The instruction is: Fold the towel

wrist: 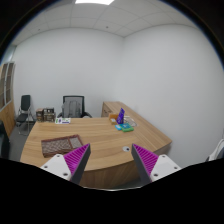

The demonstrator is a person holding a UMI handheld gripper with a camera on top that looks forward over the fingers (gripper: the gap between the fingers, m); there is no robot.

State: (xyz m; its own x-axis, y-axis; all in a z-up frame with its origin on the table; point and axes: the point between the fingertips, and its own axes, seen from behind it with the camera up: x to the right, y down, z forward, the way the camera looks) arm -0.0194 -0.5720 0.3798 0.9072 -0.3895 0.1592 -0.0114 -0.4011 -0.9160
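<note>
Hovering hand-held gripper (108, 160), fingers apart, above desk (95, 135)

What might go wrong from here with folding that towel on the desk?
The hand-held gripper is open and empty, high above the desk. The towel lies off to one side near the desk's edge, so a grab could miss or drag it off. The items farther back might get bumped.

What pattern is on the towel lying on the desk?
The towel shows a dark checked pattern with a pale border, seen in the gripper view.
</note>
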